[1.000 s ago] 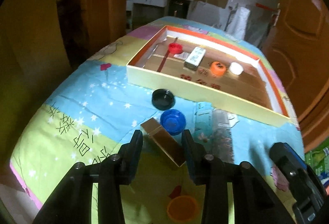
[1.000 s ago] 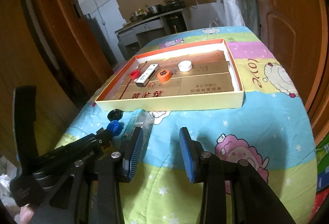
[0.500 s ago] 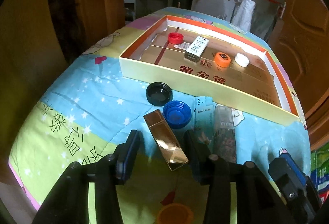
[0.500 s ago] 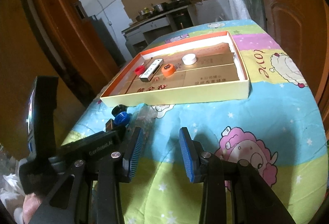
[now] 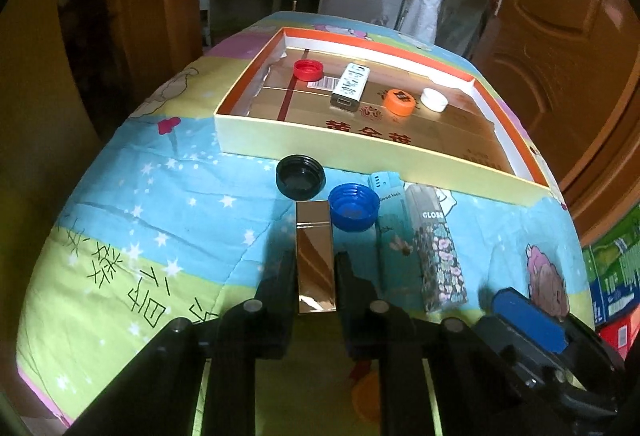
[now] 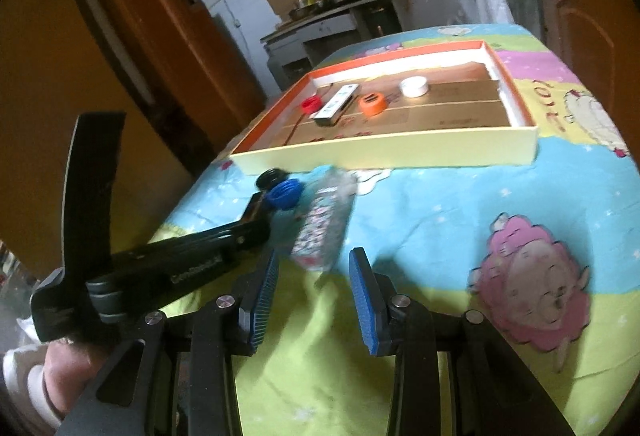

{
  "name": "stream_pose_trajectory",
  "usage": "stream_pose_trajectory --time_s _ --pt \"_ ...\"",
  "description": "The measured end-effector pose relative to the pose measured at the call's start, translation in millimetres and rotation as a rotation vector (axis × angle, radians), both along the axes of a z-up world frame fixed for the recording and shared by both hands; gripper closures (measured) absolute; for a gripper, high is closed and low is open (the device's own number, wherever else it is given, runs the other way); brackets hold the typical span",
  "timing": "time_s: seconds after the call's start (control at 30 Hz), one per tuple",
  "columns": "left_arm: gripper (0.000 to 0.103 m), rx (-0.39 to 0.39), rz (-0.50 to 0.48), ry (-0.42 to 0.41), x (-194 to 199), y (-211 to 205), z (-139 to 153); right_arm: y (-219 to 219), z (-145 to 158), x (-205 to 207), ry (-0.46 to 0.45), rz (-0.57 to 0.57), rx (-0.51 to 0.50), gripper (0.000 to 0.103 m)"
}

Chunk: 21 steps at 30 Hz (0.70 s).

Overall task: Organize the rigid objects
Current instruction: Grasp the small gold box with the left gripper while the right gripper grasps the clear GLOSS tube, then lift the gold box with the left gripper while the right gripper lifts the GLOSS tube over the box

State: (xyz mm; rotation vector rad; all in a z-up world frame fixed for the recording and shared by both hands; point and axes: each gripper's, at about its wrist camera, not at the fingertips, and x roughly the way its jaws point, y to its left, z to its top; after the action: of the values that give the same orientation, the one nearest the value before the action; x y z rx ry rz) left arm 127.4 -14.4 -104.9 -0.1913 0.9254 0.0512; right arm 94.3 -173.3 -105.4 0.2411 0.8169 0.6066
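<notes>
Gold mirrored bar (image 5: 315,256) lies on the quilt (image 5: 160,204), long axis pointing toward the tray (image 5: 360,150), far end just beside the blue cap (image 5: 354,206). Left gripper (image 5: 315,268) has just clamped shut on its near half; pads meet both long sides squarely.

Step in hand, as judged: lift and carry to the tray. The finish looks slick, so lift straight up first, keep the bar level, and clear the blue cap and black cap (image 5: 301,177) before crossing the tray's near wall. Free floor shows in the tray's near half, in front of the red cap (image 5: 308,69), white box (image 5: 349,86), orange cap (image 5: 398,102) and white cap (image 5: 433,100).

Right gripper (image 6: 314,300) is parted and empty, near the floral case (image 6: 324,226).
</notes>
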Motion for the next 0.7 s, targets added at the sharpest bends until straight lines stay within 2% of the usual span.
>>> stream_pose_trajectory --time_s 0.27,0.43,0.47,0.53,0.7 --pt "0.085 0.02 -0.045 -0.015 -7.8 -0.1 1.8 18.9 -1.9 18.9 0.026 -0.057 -0.062 0.065" --pt "0.085 0.023 -0.052 -0.042 -12.3 8.0 6.5 32.7 -5.7 28.8 0.039 -0.088 -0.153 0.066" --pt "0.085 0.03 -0.051 -0.055 -13.4 10.7 9.0 32.0 -6.1 29.6 0.046 -0.092 -0.15 0.067" --pt "0.085 0.035 -0.051 -0.069 -14.4 13.6 11.0 32.9 -5.3 31.8 0.055 -0.094 -0.147 0.081" --pt "0.085 0.054 -0.069 -0.093 -16.4 16.9 17.2 48.4 -2.9 40.3 0.031 -0.108 -0.241 0.082"
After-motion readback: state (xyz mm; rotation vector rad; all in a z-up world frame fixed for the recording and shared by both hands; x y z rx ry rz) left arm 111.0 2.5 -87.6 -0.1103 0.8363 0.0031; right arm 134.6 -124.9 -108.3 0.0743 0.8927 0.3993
